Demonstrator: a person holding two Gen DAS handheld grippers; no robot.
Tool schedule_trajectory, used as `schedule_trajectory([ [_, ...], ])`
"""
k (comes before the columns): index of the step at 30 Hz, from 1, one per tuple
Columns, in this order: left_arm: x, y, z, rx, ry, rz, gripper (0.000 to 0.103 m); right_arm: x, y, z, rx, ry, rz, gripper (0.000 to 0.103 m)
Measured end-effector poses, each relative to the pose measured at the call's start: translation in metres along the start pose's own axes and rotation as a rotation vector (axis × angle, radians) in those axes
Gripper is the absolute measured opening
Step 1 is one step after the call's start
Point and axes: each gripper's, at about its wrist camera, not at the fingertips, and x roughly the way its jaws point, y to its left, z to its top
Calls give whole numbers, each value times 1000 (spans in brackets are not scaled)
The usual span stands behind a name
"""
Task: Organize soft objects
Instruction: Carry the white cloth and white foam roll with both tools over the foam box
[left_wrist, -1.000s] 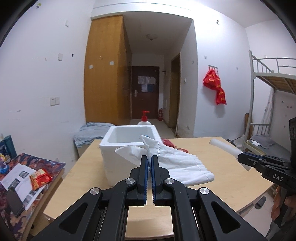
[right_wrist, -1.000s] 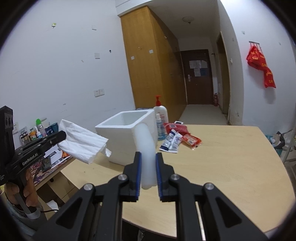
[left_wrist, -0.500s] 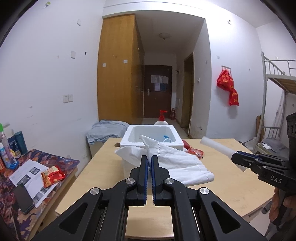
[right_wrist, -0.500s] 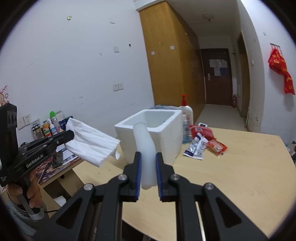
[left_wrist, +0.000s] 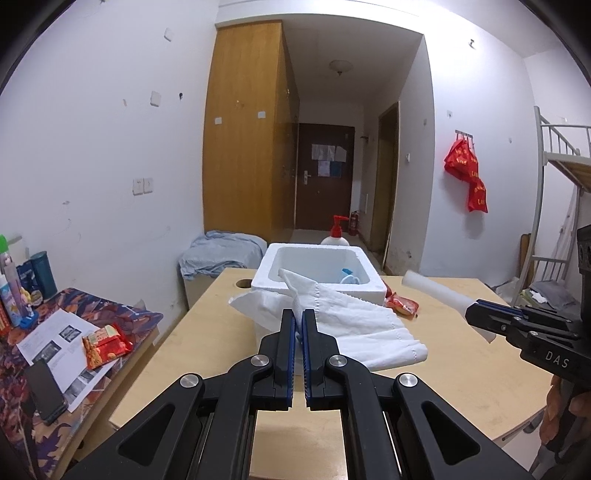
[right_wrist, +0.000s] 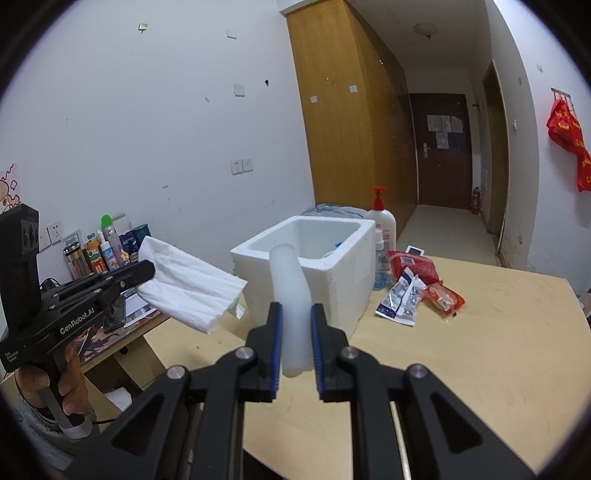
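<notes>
My left gripper (left_wrist: 298, 315) is shut on a white cloth (left_wrist: 343, 314) and holds it in the air in front of a white foam box (left_wrist: 317, 269) on the wooden table (left_wrist: 461, 369). The cloth also shows in the right wrist view (right_wrist: 192, 284), hanging from the left gripper (right_wrist: 147, 267). My right gripper (right_wrist: 296, 312) is shut on a white foam tube (right_wrist: 290, 284), raised before the foam box (right_wrist: 325, 266). The tube (left_wrist: 443, 297) and right gripper (left_wrist: 471, 314) show at the right in the left wrist view.
A pump bottle (right_wrist: 382, 225), a small spray bottle (right_wrist: 379, 266) and snack packets (right_wrist: 417, 280) lie beside the box. A side table (left_wrist: 44, 354) at the left holds papers, a phone and bottles. A blue cloth heap (left_wrist: 218, 254) and bunk bed (left_wrist: 561, 184) stand beyond.
Both grippers have risen, so I see more into the box from above. Each still holds its object; the cloth and the tube hang the same way.
</notes>
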Motion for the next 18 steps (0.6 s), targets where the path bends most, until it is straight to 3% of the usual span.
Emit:
schedule_trajectory([
  [18,20,9,29,-13,-21,-19,4,14,0,28,-20,-8,-6,18],
])
